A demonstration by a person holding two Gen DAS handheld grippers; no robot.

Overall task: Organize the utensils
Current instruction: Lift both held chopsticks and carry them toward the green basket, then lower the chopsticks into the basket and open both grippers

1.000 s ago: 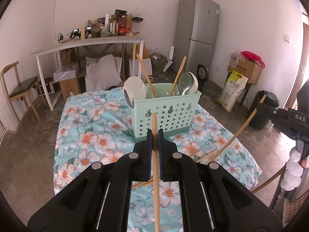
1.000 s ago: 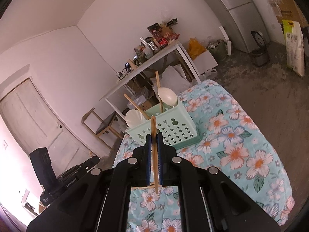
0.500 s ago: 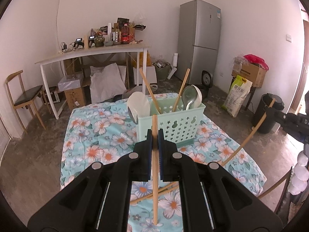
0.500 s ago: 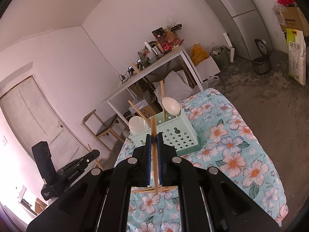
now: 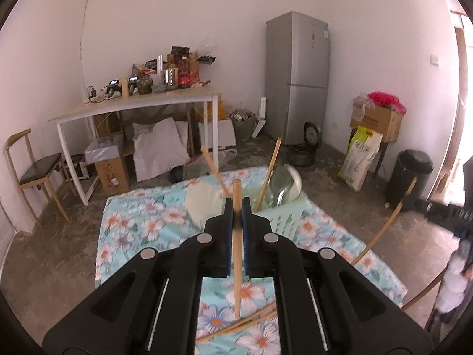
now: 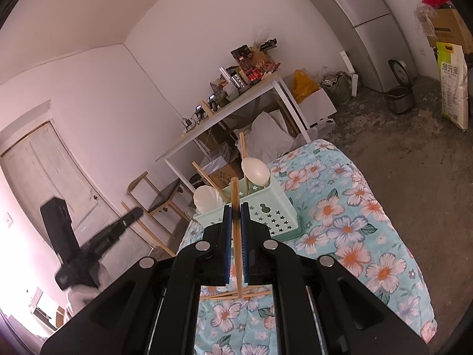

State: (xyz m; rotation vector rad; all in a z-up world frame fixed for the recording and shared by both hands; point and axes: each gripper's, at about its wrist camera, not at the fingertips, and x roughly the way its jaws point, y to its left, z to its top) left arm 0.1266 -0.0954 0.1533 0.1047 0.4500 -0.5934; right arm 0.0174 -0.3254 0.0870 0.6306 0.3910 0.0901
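My left gripper (image 5: pixel 236 207) is shut on a wooden chopstick (image 5: pixel 236 266) that stands nearly upright, above the floral tablecloth (image 5: pixel 133 224). Behind it sits the mint-green utensil basket (image 5: pixel 283 219), holding two slanted chopsticks and white and metal spoons. In the right wrist view my right gripper (image 6: pixel 235 213) is shut on another upright chopstick (image 6: pixel 235 195), with the basket (image 6: pixel 275 207) just beyond it. Two loose chopsticks (image 6: pixel 254 294) lie crossed on the cloth under the right gripper. The right gripper's chopstick (image 5: pixel 384 227) shows at the right of the left view.
The other gripper's black body (image 6: pixel 97 242) appears at the left of the right wrist view. A white desk (image 5: pixel 142 106) loaded with clutter, a wooden chair (image 5: pixel 32 174), a grey fridge (image 5: pixel 298 77), a black bin (image 5: pixel 411 174) and boxes ring the table.
The left gripper has risen with its chopstick, so the basket now sits lower and partly hidden behind its fingers. The right gripper has barely shifted.
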